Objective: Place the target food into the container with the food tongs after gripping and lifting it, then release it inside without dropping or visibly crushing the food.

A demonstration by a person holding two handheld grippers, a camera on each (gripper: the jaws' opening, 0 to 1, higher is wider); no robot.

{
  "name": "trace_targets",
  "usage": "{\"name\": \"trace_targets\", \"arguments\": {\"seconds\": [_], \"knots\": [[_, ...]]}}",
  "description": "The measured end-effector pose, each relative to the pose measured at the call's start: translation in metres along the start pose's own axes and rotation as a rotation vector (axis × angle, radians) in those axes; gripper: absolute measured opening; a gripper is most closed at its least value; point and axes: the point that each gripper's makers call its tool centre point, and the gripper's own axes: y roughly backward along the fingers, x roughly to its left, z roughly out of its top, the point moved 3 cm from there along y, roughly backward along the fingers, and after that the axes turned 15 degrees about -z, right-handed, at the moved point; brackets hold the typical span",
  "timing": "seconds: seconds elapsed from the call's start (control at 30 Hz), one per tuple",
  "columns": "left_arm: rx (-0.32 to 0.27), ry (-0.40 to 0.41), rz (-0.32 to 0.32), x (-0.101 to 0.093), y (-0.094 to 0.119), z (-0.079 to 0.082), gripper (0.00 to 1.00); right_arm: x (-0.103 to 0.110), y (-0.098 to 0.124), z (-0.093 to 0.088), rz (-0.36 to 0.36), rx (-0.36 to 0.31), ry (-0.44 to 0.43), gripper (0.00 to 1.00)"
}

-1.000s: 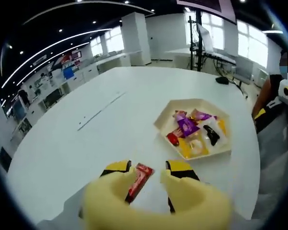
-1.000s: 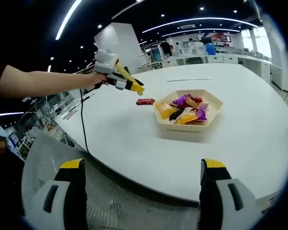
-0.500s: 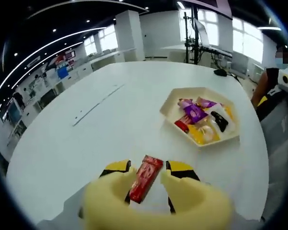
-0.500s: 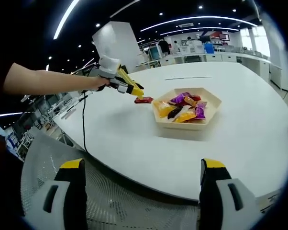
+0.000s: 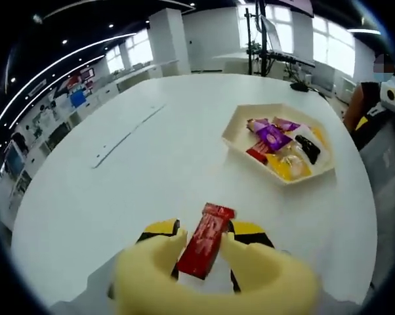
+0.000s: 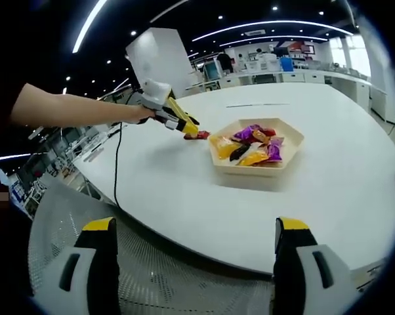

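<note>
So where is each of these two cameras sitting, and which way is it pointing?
Left gripper view: rides on the left tongs, looking along the yellow jaws over the white table at the red packet between them and the tray of sweets beyond.
Right gripper view: rides on the right tongs, held off the table edge, open, facing the tray; the person's forearm reaches in holding the left tongs.
Shared: table, tray, red packet.

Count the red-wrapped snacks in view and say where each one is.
2. One red packet sits between the left gripper's jaws, above the table; another red-wrapped snack lies in the hexagonal tray. More may be buried in the pile.
</note>
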Motion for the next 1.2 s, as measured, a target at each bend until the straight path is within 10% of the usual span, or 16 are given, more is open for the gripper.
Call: {"name": "trace_targets", "arguments": {"seconds": [1.2], "knots": [[-0.03,0.112,-0.109,-0.0043,-0.0038,-0.0019,0.21,-0.0012,-0.0002,-0.0011,-0.008,0.007,-0.003,1.0]]}}
